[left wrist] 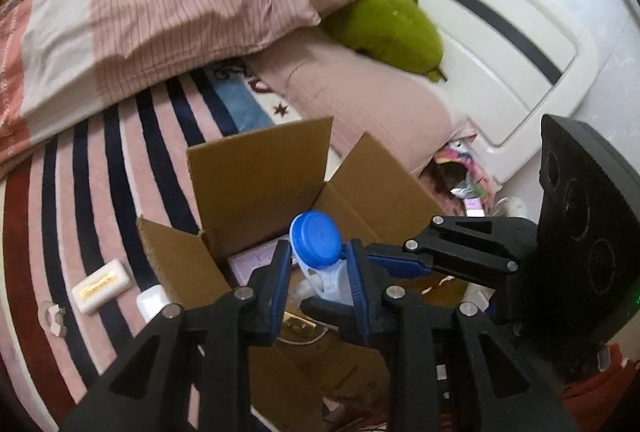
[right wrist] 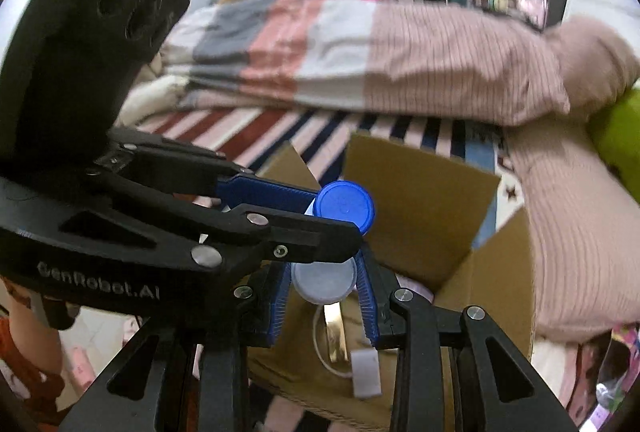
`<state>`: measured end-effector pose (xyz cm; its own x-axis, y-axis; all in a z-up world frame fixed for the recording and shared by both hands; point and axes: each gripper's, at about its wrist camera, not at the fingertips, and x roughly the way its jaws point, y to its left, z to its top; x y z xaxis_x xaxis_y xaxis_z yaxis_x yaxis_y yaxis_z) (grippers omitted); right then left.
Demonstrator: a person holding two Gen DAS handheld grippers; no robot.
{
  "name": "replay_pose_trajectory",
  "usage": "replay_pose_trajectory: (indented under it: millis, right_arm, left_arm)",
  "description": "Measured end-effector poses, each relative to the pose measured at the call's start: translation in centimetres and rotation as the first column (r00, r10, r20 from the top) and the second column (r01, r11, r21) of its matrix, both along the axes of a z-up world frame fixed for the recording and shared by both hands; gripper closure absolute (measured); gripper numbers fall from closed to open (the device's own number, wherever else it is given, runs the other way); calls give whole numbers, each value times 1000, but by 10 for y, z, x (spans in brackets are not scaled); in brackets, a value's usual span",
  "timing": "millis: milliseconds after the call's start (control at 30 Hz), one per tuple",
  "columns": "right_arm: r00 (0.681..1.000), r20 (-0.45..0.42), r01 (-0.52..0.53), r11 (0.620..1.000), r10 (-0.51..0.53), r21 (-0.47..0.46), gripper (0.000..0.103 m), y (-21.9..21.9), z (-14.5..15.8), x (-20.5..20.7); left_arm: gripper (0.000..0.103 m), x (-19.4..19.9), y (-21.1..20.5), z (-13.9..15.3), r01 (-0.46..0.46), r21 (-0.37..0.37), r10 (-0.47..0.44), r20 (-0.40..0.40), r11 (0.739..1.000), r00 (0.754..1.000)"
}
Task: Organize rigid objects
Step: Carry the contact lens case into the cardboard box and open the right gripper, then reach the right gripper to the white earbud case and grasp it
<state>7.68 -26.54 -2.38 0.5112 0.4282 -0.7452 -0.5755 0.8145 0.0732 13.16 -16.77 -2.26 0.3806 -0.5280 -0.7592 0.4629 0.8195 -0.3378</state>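
Observation:
A clear plastic bottle with a blue cap (left wrist: 317, 245) is held over the open cardboard box (left wrist: 256, 168) on the bed. My left gripper (left wrist: 318, 272) is shut on the bottle just below the cap. My right gripper (right wrist: 325, 282) is shut on the bottle's white lower end (right wrist: 324, 280); its blue cap (right wrist: 345, 207) shows above. The left gripper's fingers (right wrist: 264, 192) cross the right wrist view from the left. The box (right wrist: 416, 188) holds a gold bar-shaped item (right wrist: 334, 328), a white tag (right wrist: 366, 372) and a pink item (left wrist: 256, 260).
On the striped blanket (left wrist: 100, 160) left of the box lie a white bar with gold label (left wrist: 102, 284), a small white block (left wrist: 152, 300) and a clear clip (left wrist: 52, 318). A folded pink duvet (left wrist: 160, 24), a green plush (left wrist: 388, 24) and the white headboard (left wrist: 500, 32) lie behind.

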Motion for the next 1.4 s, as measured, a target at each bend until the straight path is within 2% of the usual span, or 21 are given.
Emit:
replay_pose_trajectory:
  millis: [100,167,233,267,300,467,633,800,933,1100,1300,1400]
  right_arm:
    - [999,-51,1,1000,-2,-11,76,-4,-6,8]
    - [997,-71,4,1000,-6,-24,74,-6,-10,12]
    - [997,-78,14,999,-17,-31,64,-8,-12,12]
    - [997,-76,16,999,-18,-28,57,-9,-12,11]
    - [997,-73,17,1000,-18,-22,56,-10,-11,10]
    - [999,-33,-2,1000,2,15,56,0,2,-1]
    - [994,41,-100,992,97,81,56,35,26,-26]
    - [974,53,-223,971,219,88,56,95,27,-49]
    - [960,27,-280,958,279,63,56,140,5,-56]
    - [968,-46,-245,969,246,27,56,170,-41,-48]
    - [985,-151,-92,995,88,-23,56,170,-105,-20]
    - [990,-130,41,994,-54,-101,55,159,-129,3]
  left_arm:
    - [76,3,-3,-1,-15,32,15,-4,999,1000]
    - [54,0,0,2,-20,19,20,5,1000,1000]
    - [44,-6,6,9,-26,5,26,37,1000,999]
    - [44,-9,9,12,-28,5,28,48,1000,998]
    - [43,-13,14,17,-36,9,36,62,999,997]
    - [38,-28,51,37,-116,24,111,140,993,984]
    - [37,-53,109,47,-258,40,243,223,965,944]
    - [37,-73,163,33,-377,41,356,248,925,901]
    - [32,-83,204,-1,-446,9,435,202,895,877]
    - [32,-91,233,-41,-484,6,478,147,875,866]
    - [32,-98,241,-76,-485,-15,485,88,874,870]
    - [32,-100,242,-84,-489,-26,490,71,872,869]
